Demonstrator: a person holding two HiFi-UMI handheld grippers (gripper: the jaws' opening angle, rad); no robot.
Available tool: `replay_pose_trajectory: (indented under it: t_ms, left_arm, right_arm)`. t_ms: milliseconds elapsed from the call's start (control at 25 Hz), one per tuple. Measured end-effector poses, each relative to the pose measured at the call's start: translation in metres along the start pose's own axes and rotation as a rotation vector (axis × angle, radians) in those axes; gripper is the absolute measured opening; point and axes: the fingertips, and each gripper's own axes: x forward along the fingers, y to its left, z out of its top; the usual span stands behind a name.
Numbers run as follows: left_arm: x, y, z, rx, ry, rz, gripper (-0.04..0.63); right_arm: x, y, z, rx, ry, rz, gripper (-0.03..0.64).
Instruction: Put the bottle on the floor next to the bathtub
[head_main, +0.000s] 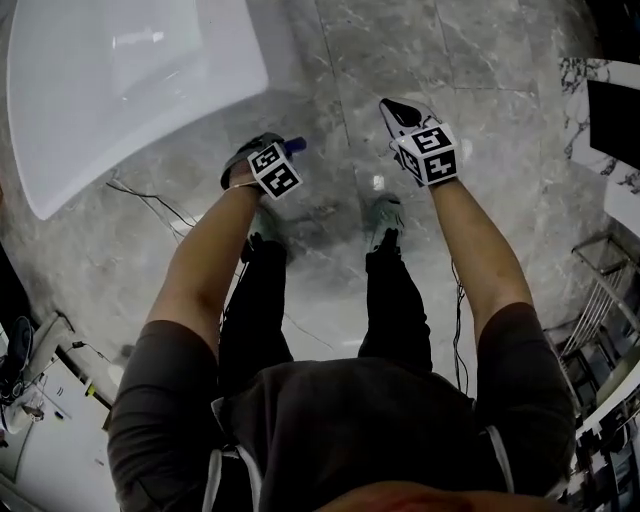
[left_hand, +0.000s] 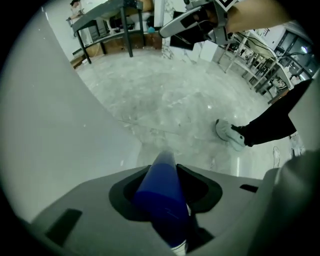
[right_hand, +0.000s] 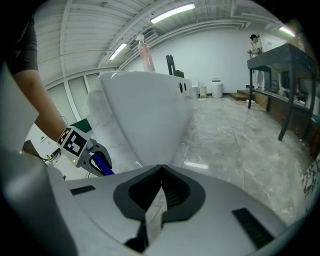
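Left gripper (left_hand: 165, 172) clamped on the blue bottle (left_hand: 160, 195), held above the floor (head_main: 500, 90) beside the bathtub (head_main: 130, 90) at upper left, right gripper (right_hand: 160, 170) closed and empty; released from this height or tilted, the bottle would likely topple and roll.

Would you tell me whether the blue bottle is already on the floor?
No: the blue bottle is clamped between the left tongs, above the floor.
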Motion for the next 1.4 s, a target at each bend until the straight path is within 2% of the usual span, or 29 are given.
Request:
replay_pose_trajectory:
  t_ms: [280,480,640,960,1400]
  left_arm:
    - [0.081,0.017,-0.007,0.04,0.061,0.021,0.147]
    - [0.119,0.024,-0.004,0.105,0.098,0.035,0.147]
    - [0.141,0.037,-0.004,0.117,0.127,0.066,0.147]
    - [0.171,0.042,-0.009,0.124,0.182,0.093,0.149]
    - [0.175,0.04,0.001,0.109,0.145,0.111,0.161]
  right_arm:
    - [0.05,-0.02,-0.053,-0.005,0.018,0.0,-0.006]
    - [0.062,-0.025,-0.08,-0.036,0.047,0.004,-0.006]
    - [0.067,-0.033,-0.094,-0.045,0.064,0.002,-0.006]
    - [0.072,-0.038,-0.112,-0.057,0.084,0.008,-0.006]
    - [0.075,-0.035,-0.117,-0.031,0.1,0.019,-0.006]
